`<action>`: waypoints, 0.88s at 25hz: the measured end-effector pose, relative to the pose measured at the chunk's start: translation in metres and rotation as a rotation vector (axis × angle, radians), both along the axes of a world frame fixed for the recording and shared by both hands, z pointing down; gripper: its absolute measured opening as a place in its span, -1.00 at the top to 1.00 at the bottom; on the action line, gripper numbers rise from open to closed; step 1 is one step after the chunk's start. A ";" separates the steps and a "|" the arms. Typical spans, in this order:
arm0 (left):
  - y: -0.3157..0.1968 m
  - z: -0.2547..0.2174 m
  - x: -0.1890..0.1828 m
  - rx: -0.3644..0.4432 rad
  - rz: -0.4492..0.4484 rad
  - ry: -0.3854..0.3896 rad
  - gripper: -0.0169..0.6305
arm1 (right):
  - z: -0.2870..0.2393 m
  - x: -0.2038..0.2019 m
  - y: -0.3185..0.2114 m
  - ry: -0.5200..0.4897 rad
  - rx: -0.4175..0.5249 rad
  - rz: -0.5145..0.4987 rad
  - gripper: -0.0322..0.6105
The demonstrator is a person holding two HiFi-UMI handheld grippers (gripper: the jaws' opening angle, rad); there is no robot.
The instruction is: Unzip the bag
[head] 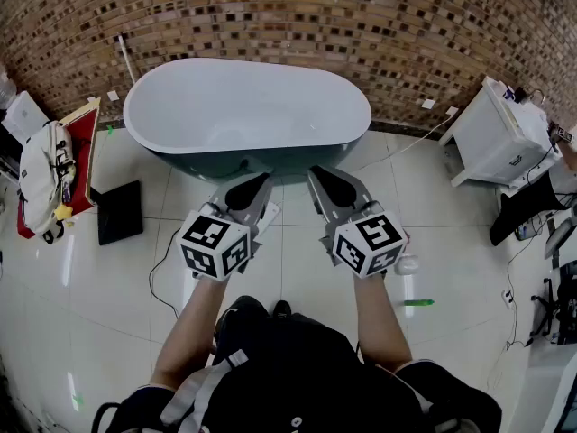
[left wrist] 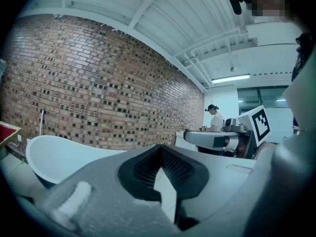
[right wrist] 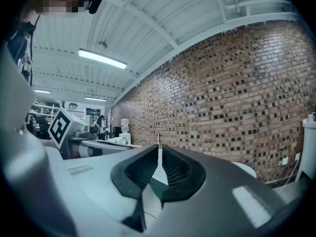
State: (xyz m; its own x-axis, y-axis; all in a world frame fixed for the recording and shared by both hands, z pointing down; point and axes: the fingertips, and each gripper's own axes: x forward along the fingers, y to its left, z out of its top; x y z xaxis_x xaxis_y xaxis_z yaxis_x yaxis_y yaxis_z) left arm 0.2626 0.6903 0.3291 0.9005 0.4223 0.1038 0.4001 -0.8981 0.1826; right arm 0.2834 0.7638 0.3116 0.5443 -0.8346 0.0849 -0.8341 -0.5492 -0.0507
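Both grippers are held level side by side in front of me, over the tiled floor. My left gripper [head: 261, 181] [left wrist: 160, 150] has its jaws together with nothing between them. My right gripper [head: 315, 174] [right wrist: 159, 147] is likewise shut and empty. A white backpack [head: 41, 186] lies far off to the left on a red stand, well out of reach of either gripper. At the bottom of the head view, a black bag-like bulk with grey straps [head: 297, 368] sits against my body, below both arms.
A white oval bathtub [head: 243, 106] stands just ahead, against a brick wall. A black flat pad [head: 119, 211] lies on the floor at left, a white cabinet [head: 500, 133] at right, a small green object [head: 416, 302] near my right arm. A person [left wrist: 215, 117] stands far off.
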 end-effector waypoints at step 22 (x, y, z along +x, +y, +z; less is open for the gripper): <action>-0.344 0.025 -0.107 -0.026 -0.465 -0.063 0.94 | 0.021 -0.081 -0.362 -0.057 -0.041 -0.503 0.89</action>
